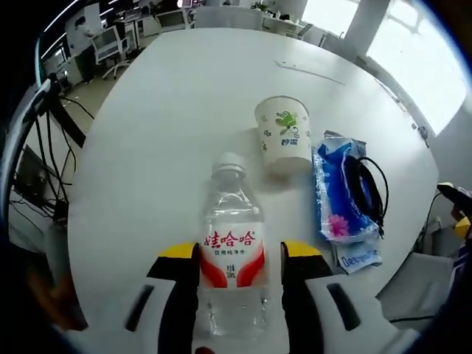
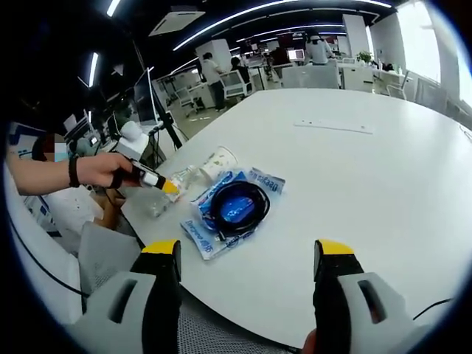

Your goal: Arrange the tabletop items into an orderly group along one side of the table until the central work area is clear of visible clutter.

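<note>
Water bottle (image 1: 233, 251) upright between left tool (image 1: 240, 259) jaws.

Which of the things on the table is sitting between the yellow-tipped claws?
The water bottle, clear with a red label; the paper cup and blue tissue pack lie beyond the left gripper.

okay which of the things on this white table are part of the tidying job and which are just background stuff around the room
Part of the job:
water bottle, between the left gripper jaws
paper cup
blue tissue pack
black coiled cable, lying on the tissue pack
right gripper, open, nothing between its jaws

Just lying about:
office chair
flat strip far across the table
</note>
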